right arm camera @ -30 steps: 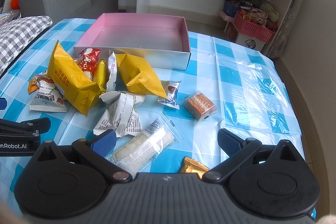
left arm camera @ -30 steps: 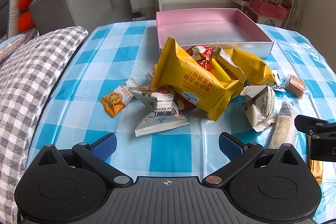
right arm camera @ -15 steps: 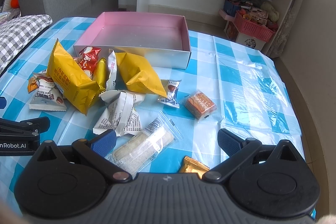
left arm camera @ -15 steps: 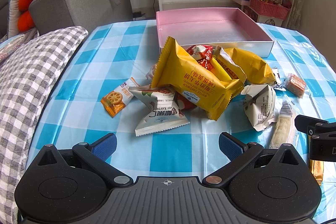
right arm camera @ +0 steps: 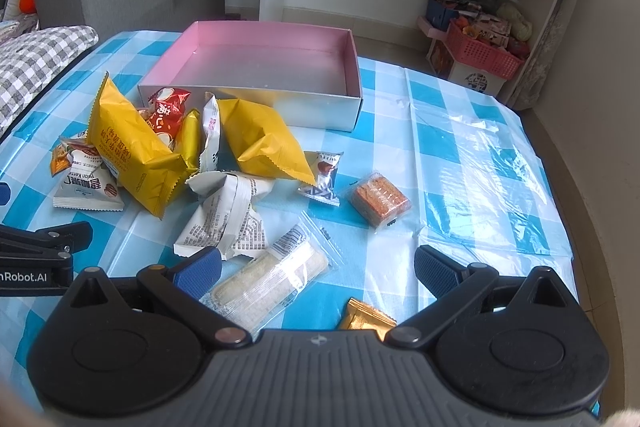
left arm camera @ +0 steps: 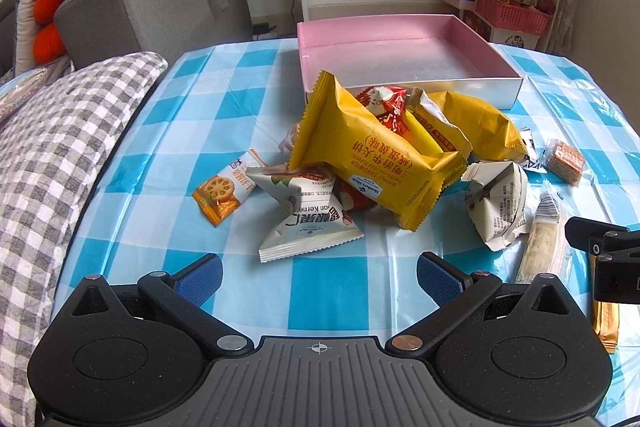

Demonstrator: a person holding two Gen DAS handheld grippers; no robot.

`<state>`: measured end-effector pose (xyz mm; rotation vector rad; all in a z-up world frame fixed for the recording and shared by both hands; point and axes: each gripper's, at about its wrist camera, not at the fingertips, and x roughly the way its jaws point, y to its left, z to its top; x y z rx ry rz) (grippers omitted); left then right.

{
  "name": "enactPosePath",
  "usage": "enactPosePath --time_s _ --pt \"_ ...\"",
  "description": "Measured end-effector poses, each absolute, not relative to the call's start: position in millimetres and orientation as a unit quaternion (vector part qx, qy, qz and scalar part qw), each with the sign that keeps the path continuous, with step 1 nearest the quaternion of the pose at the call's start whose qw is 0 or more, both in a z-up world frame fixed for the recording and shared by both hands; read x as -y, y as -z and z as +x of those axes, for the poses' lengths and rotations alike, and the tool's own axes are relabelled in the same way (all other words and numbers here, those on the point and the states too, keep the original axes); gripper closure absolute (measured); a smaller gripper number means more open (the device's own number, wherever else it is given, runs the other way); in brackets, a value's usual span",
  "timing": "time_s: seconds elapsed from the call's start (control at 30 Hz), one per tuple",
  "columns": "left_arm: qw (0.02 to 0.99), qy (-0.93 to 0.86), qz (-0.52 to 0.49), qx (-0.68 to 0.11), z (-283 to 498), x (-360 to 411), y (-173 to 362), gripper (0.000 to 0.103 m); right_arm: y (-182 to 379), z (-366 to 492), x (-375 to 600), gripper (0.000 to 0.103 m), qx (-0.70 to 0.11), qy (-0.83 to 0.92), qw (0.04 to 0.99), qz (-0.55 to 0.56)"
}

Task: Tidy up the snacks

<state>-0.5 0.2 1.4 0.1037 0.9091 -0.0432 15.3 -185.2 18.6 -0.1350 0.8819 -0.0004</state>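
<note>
A heap of snack packets lies on the blue checked tablecloth in front of an empty pink box. A big yellow sandwich-cake bag tops the heap, beside a second yellow bag, a white nut pouch and a crumpled white wrapper. My left gripper hangs open just short of the nut pouch. My right gripper is open over a clear-wrapped pale bar, with a gold packet under its body.
An orange lotus-chip sachet lies left of the heap; an orange wafer block and a small blue-white sachet lie right of it. A checked cushion borders the table's left edge. A grey sofa and white shelves stand behind.
Both grippers have stayed open and nearly still. The snacks and the box lie as before.
</note>
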Motion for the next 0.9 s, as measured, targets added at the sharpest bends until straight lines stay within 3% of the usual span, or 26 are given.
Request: enactPosePath --time_s 0.6,0.73,0.9 --pt "0.897 0.071 0.003 -0.436 49 -17 -9 0.001 -36 76 184 0.001 -0.438 -0.102 0.890 -0.069" --pt "0.894 0.083 -0.020 -0.439 59 -13 -13 0.002 -36 90 183 0.006 -0.436 -0.112 0.891 -0.067" --pt "0.888 0.091 -0.058 -0.447 75 -10 -14 0.015 -32 109 191 0.018 -0.446 -0.119 0.886 -0.028"
